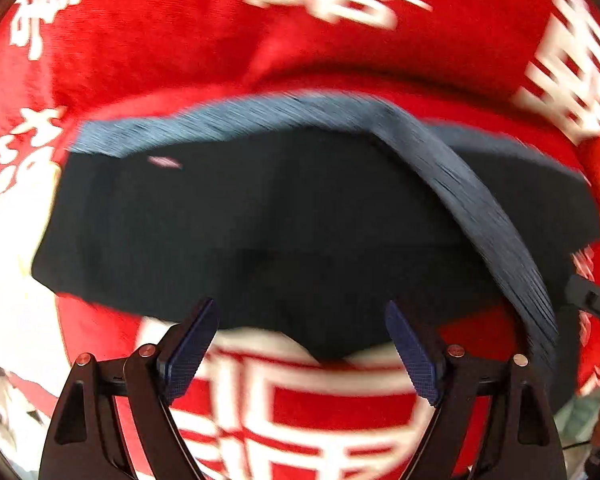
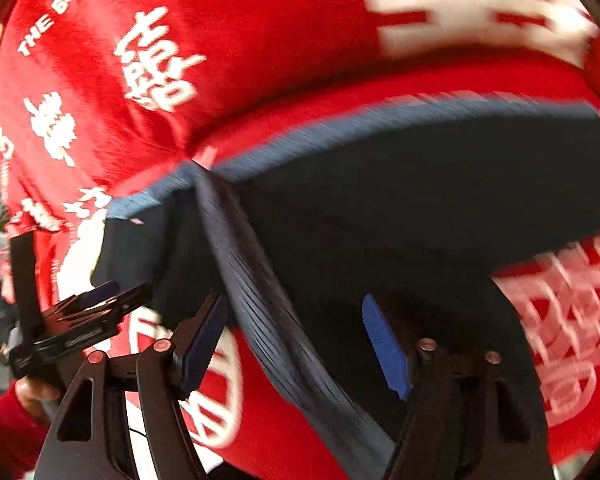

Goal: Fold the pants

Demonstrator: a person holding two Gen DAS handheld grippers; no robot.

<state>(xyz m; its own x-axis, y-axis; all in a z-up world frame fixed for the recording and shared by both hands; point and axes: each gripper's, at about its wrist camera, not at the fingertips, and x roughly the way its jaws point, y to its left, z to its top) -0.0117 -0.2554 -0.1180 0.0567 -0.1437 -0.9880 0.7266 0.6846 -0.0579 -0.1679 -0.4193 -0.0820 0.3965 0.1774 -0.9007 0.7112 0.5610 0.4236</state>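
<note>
Over the red cloth (image 1: 148,40), both sets of jaws hang wide, empty.
Dark pants (image 1: 284,216) lie bunched, waistband (image 1: 228,120) uppermost, left gripper (image 1: 304,344) and right gripper (image 2: 296,340) poised to fold.

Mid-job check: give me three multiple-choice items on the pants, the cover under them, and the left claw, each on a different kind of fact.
1. The pants lie:
A. on the patterned cover
B. on bare wood
C. in a basket

2. The cover is:
A. green with yellow
B. red with white
C. plain grey

3. The left claw is:
A. shut on the waistband
B. shut, empty
C. open, empty

Answers:
1 A, red cloth shows on all sides of them.
2 B, white characters on red.
3 C, its jaws stand apart with nothing pinched.
</note>
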